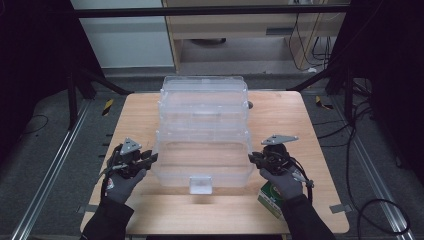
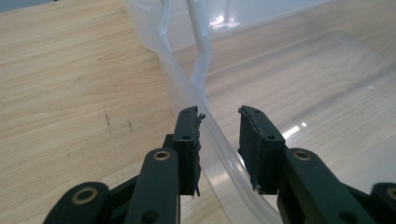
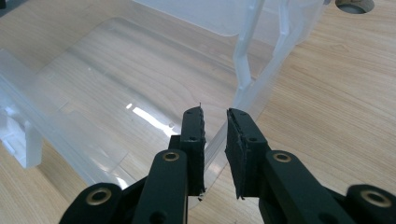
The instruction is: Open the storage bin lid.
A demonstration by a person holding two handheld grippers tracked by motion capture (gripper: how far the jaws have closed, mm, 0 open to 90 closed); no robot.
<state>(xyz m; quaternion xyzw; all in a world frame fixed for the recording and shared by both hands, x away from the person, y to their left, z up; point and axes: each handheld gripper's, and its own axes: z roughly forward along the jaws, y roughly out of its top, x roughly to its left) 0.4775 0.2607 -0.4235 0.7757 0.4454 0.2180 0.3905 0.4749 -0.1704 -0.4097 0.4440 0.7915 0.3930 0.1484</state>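
A clear plastic tiered box [image 1: 202, 100] stands open in the middle of the wooden table [image 1: 145, 115], its lowest tray nearest me. My left gripper [image 1: 151, 158] is at that tray's left wall. In the left gripper view the jaws of the left gripper [image 2: 219, 119] straddle the tray's rim [image 2: 187, 74]; the rim lies close to the left pad and the right pad stands clear of it. My right gripper [image 1: 253, 159] is at the tray's right wall. In the right gripper view the right gripper [image 3: 215, 116] has its pads drawn close on the tray's rim [image 3: 245, 79].
A green and white packet [image 1: 270, 197] lies on the table under the right hand. A clear latch tab [image 1: 201, 184] juts from the tray's front. A round hole [image 3: 355, 3] sits in the table behind the box. Dark frame posts and cables surround the table.
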